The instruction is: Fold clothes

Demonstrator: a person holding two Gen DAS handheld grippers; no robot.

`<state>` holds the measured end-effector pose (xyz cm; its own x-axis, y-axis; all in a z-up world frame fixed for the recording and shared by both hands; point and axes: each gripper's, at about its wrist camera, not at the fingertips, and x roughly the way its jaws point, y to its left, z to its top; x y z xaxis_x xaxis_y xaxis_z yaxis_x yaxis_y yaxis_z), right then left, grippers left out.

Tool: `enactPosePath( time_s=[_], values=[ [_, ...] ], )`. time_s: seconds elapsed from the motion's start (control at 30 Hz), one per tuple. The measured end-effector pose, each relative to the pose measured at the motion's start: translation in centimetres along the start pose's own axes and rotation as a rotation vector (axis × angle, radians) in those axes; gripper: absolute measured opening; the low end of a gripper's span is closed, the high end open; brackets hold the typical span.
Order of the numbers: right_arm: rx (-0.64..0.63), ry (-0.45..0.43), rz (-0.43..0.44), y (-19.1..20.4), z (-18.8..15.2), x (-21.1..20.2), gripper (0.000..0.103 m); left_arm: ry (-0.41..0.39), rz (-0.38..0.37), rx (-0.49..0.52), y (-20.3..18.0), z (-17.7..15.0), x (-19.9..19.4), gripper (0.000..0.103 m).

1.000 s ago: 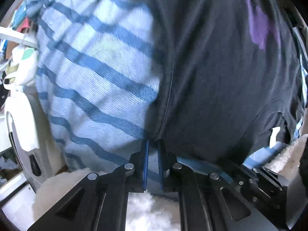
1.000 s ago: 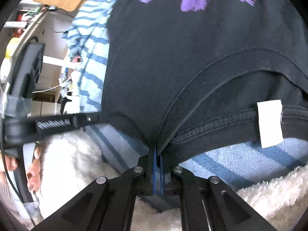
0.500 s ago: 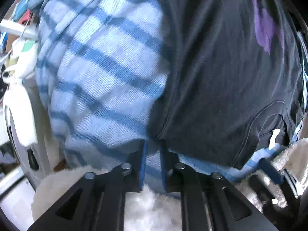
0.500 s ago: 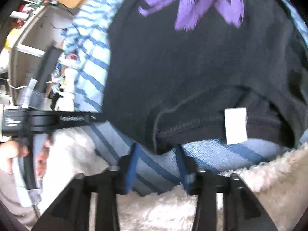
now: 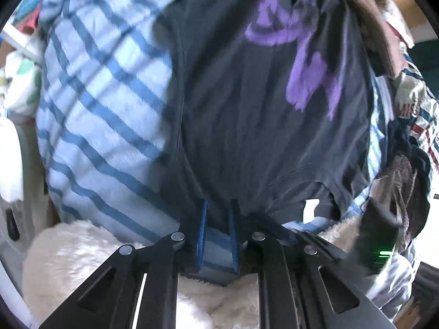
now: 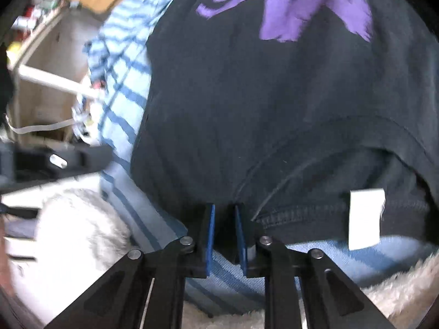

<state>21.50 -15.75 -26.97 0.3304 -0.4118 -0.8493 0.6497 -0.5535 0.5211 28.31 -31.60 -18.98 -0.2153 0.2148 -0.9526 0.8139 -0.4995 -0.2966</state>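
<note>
Only a blank white tag [image 6: 365, 218] (no writing), black T-shirt [image 6: 274, 104]

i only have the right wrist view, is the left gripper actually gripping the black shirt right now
Observer: It doesn't look like it. The left gripper has its jaws apart. The edge of the black shirt lies at its fingertips, and the blue-striped cloth shows through the gap.
Operator: ok, whats past the shirt on the far right, my view cuts off there
Observer: A pile of other clothes sits against that side of the shirt. It includes a pale garment with red and blue stripes.
</note>
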Motion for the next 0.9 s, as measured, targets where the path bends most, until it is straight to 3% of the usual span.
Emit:
enactPosePath(
  time_s=[0.13, 0.27, 0.4, 0.5, 0.53, 0.63, 0.7, 0.83, 0.9],
  values=[
    [0.042, -0.042, -0.001, -1.5, -0.1, -2.2, 0.019, 0.045, -0.071, -0.036, 2.4, -1.4, 0.2, 0.015],
    [0.013, -0.052, 0.014, -1.2, 0.4, -2.7, 0.019, 0.067, -0.087, -0.067, 3.3, -1.3, 0.9, 0.016],
    [-0.065, -0.049, 0.014, 0.3, 0.3, -2.0, 0.019, 0.077, 0.004, -0.112, 5.1, -0.9, 2.4, 0.016],
    [-0.09, -0.022, -0.102, 0.5, 0.3, -0.4, 0.021, 0.072, -0.016, -0.135, 5.6, -0.9, 2.4, 0.015],
    [-0.085, -0.014, -0.134, 0.3, 0.4, 0.0, 0.012, 0.069, -0.017, -0.136, 5.5, -0.9, 2.3, 0.015],
    [-0.006, -0.02, -0.082, -1.0, 0.5, -0.9, 0.016, 0.067, 0.021, -0.125, 4.7, -1.2, 1.8, 0.015],
    [-0.011, -0.058, -0.095, -1.2, 0.7, -2.8, 0.028, 0.064, 0.036, -0.129, 3.8, -1.4, 0.9, 0.016],
    [0.046, -0.141, -0.153, -3.9, 1.8, -7.4, 0.03, -0.009, 0.001, -0.099, 0.6, -1.7, -2.3, 0.016],
    [0.1, -0.186, -0.194, -6.1, 2.6, -10.0, 0.033, -0.042, -0.025, -0.065, -1.7, -1.5, -3.5, 0.03]
  ],
)
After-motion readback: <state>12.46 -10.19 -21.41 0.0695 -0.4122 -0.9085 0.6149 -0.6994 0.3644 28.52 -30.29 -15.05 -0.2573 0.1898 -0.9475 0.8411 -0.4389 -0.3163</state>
